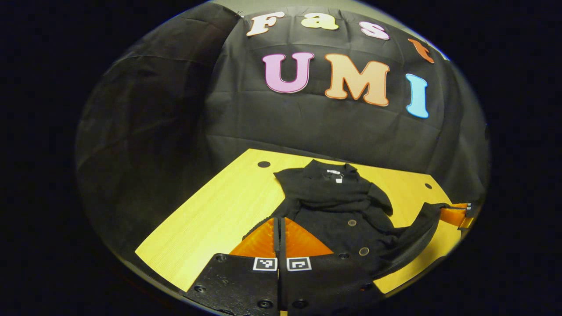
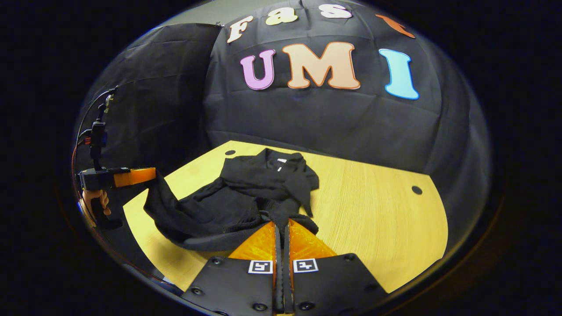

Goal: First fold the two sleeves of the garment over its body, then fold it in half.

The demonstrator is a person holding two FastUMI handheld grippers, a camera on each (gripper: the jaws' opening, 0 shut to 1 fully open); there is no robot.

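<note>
A black buttoned garment [image 1: 338, 197] lies on the yellow wooden table [image 1: 219, 210] with its collar at the far side and its sleeves bunched across the body. My left gripper [image 1: 279, 224] is shut on the near hem at one corner. Farther right, my right gripper [image 1: 456, 216] holds the other end of the hem, which is lifted off the table. In the right gripper view the garment [image 2: 259, 188] stretches from my right gripper [image 2: 282, 228], shut on its edge, to my left gripper [image 2: 145, 175], held by a hand [image 2: 94, 199].
The table [image 2: 373, 210] has bare wood to the right of the garment and a small round hole [image 2: 416, 190] near its far corner. Another hole [image 1: 264, 164] sits beside the collar. Black cloth walls close in behind and to the sides.
</note>
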